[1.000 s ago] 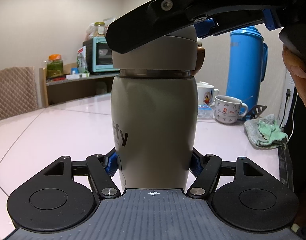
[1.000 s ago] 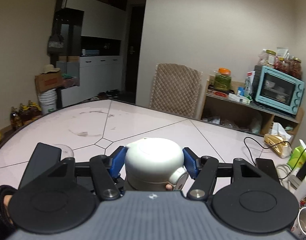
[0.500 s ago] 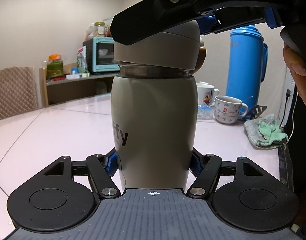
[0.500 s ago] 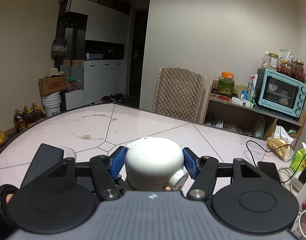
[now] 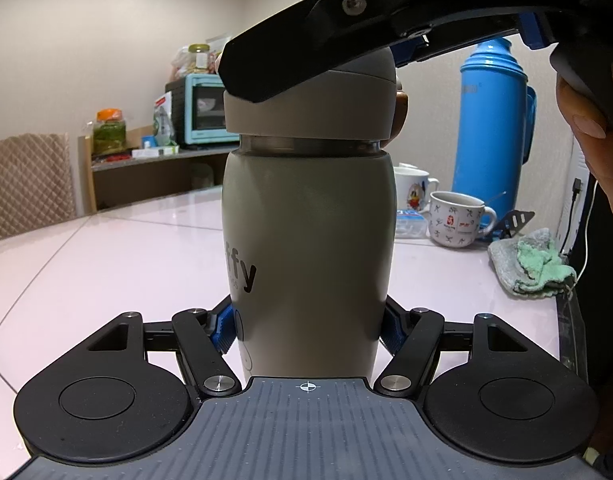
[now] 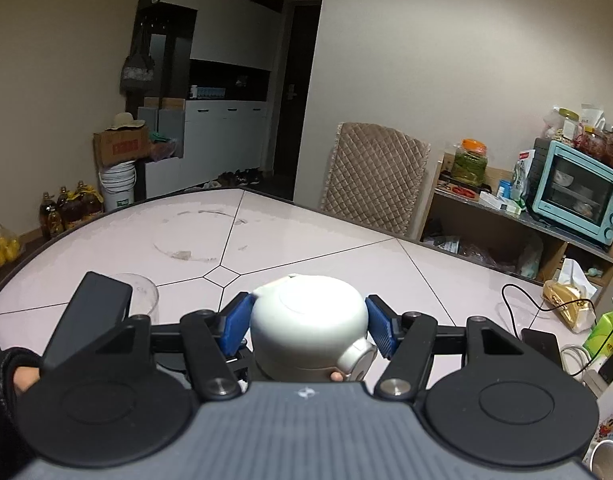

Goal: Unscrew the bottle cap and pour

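Left wrist view: L gripper clamps bottle low, axis upright; R gripper grips cap directly above, ready to twist abt that axis.

The left wrist camera sits low, close behind the bottle, facing level across the tabletop. The right wrist camera looks down over the cap. Both share the toaster oven, probably one corner.
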Demonstrator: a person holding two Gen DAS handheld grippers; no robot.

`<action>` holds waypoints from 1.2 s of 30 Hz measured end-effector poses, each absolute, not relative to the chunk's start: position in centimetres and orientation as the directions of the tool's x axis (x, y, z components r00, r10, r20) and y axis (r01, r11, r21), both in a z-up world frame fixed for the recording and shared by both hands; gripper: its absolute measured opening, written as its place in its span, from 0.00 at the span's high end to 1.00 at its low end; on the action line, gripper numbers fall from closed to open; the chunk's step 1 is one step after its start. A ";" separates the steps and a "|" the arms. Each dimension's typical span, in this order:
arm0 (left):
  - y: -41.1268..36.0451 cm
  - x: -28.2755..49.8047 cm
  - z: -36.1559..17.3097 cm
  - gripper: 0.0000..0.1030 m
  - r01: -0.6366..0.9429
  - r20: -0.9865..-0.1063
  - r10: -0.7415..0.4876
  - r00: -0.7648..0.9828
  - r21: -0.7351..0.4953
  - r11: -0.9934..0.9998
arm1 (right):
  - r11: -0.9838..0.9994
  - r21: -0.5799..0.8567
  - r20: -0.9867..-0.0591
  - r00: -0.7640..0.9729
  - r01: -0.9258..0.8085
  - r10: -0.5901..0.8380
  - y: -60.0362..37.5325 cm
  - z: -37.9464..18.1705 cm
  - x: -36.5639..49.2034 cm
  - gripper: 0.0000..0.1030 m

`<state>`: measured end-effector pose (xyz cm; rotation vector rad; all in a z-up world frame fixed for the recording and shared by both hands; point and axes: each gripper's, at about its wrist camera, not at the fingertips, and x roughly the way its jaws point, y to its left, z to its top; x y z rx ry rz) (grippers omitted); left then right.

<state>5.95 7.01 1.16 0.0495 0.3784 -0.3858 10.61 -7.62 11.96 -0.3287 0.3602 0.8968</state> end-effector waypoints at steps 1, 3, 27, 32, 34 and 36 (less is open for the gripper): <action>7.1 5.9 1.1 0.30 0.377 -0.369 -0.358 0.857 -0.024 0.926 | 0.577 -0.125 -0.434 0.567 -0.807 0.700 -7.8 12.0 10.7 0.38; 7.5 5.9 1.1 0.30 0.377 -0.369 -0.358 0.857 -0.022 0.926 | 0.566 -0.127 -0.438 0.558 -0.814 0.704 -7.9 12.0 10.8 0.38; 7.7 5.0 1.3 0.30 0.380 -0.370 -0.359 0.857 -0.017 0.925 | 0.683 -0.079 -0.373 0.657 -0.726 0.655 -8.3 12.4 9.2 0.09; 7.1 4.6 1.4 0.30 0.380 -0.370 -0.357 0.858 -0.012 0.925 | 0.823 -0.023 -0.290 0.791 -0.568 0.538 -8.2 12.7 6.8 0.06; 7.0 4.5 1.4 0.30 0.380 -0.370 -0.357 0.857 -0.012 0.925 | 0.847 0.008 -0.288 0.810 -0.532 0.512 -8.1 12.8 6.7 0.06; 6.9 4.4 1.4 0.30 0.380 -0.370 -0.356 0.858 -0.010 0.925 | 0.865 0.028 -0.293 0.823 -0.502 0.487 -7.7 12.8 6.7 0.06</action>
